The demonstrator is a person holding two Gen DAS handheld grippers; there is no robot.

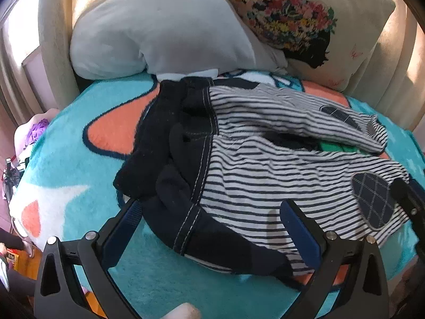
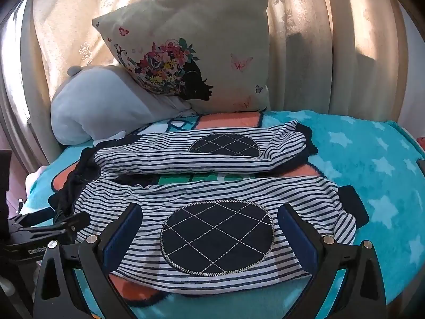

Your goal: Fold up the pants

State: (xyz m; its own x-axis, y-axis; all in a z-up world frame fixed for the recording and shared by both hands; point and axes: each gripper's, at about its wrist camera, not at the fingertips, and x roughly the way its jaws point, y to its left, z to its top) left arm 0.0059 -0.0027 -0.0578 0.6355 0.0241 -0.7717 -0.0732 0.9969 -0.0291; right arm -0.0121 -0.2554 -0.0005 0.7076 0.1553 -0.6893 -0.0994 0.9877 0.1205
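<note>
Small striped pants [image 1: 265,164] with a dark navy waistband and navy quilted knee patches lie flat on a turquoise blanket [image 1: 79,164], legs spread apart. My left gripper [image 1: 212,212] is open over the waist end, its fingers either side of the navy waistband [image 1: 170,186]. In the right wrist view the pants [image 2: 212,180] lie across, waist at left. My right gripper [image 2: 209,218] is open above the near leg, its fingers either side of the oval knee patch [image 2: 216,238]. The left gripper [image 2: 53,226] shows at the left edge there.
A grey plush pillow [image 1: 159,29] and a beige cushion with a flower-haired silhouette [image 2: 196,61] stand at the back against cream curtains [image 2: 318,40]. The blanket [image 2: 372,159] has white stars at the right. The bed edge drops off at the left.
</note>
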